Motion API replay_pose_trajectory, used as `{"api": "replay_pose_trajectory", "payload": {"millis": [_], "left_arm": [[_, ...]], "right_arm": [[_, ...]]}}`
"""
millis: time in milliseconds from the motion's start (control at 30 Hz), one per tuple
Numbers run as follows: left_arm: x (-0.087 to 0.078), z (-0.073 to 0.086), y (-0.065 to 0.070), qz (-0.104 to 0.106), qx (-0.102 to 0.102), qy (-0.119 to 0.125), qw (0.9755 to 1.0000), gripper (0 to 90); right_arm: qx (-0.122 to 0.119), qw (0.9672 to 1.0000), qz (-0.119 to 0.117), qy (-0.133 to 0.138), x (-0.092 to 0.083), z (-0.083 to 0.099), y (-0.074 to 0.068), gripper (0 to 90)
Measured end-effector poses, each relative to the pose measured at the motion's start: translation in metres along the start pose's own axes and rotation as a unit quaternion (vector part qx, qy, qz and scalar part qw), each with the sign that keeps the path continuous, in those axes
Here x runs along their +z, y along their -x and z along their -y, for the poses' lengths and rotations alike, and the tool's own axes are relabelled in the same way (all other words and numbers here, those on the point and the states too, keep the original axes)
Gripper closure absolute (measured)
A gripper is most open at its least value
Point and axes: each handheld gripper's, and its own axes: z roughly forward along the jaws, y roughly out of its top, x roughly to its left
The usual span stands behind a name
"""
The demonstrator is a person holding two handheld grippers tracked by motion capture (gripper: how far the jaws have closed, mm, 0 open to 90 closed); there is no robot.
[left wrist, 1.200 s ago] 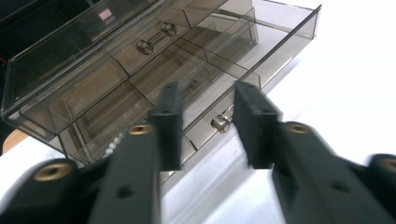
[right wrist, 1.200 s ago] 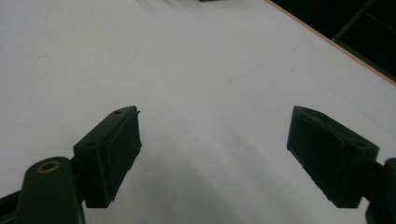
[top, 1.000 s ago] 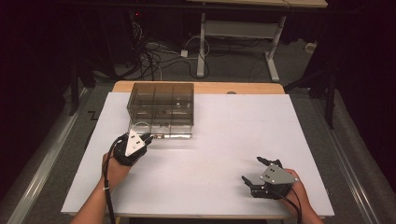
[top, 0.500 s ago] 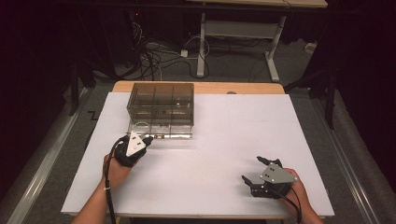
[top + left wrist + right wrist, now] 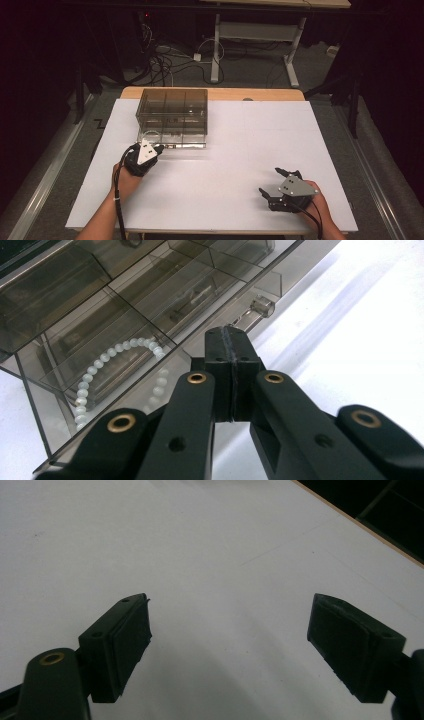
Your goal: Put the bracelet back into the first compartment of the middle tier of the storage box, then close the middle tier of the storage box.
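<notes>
White tabletop (image 5: 225, 165) in dark room; left gripper (image 5: 231, 340) fingers pressed together at smoked drawer box (image 5: 172, 112), right gripper (image 5: 227, 645) fingers spread.

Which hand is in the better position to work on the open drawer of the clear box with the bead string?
Left. The left gripper, jaws shut, is right at the drawer holding the bead string. The right gripper, open, rests far away on the white table.

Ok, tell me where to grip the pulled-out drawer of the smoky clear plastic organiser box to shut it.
Take the small clear knob on the front of the drawer, coming from the person's side. It juts from the flat front wall just ahead of the shut left gripper; likely the only graspable part.
</notes>
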Motion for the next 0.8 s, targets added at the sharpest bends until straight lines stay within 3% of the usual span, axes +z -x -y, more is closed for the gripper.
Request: {"api": "replay_pose_trajectory", "payload": {"millis": [500,800], "left_arm": [[0.008,0.002,0.0,-0.012,-0.001,-0.013,0.9998,87.1],[0.011,-0.001,0.002,-0.017,0.009,-0.017,0.9997,87.2]], "right_arm": [[-0.001,1.0,0.0,0.0,0.001,0.0,0.001,18.3],[-0.009,0.9999,-0.005,0.001,-0.001,0.001,-0.002,18.2]]}}
